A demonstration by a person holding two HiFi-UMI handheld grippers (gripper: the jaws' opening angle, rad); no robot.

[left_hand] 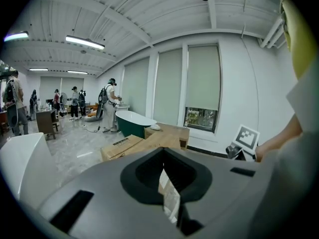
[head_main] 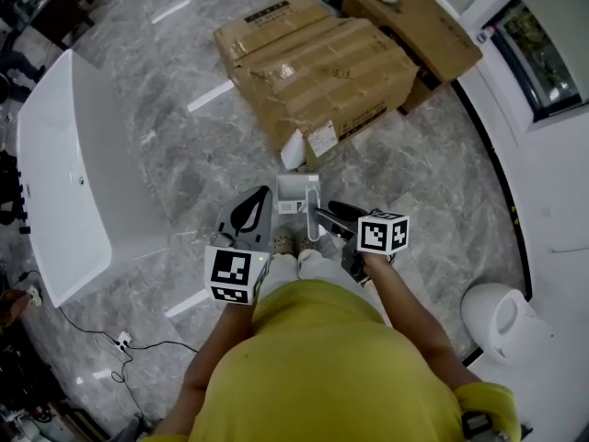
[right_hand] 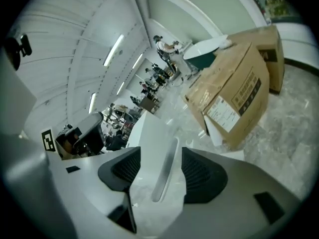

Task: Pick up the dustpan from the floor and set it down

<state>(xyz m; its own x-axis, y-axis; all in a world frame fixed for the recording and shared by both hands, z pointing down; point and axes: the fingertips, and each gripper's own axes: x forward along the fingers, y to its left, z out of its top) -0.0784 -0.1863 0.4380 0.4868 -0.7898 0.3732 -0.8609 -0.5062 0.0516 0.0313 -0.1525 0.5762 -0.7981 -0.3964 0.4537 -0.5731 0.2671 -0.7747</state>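
Observation:
A white dustpan sits just ahead of my shoes, its slotted handle pointing back at me. My right gripper is at that handle. In the right gripper view the handle lies between the two dark pads of my right gripper, whose jaws stand wide and open. I cannot tell whether the pan rests on the floor. My left gripper hovers left of the pan, apart from it. In the left gripper view the left gripper is shut to a thin slit, with nothing in it.
Large cardboard boxes stand just beyond the dustpan, with a white sheet leaning on them. A white bathtub lies to the left and a white toilet to the right. A cable and power strip trail at the lower left. People stand far back.

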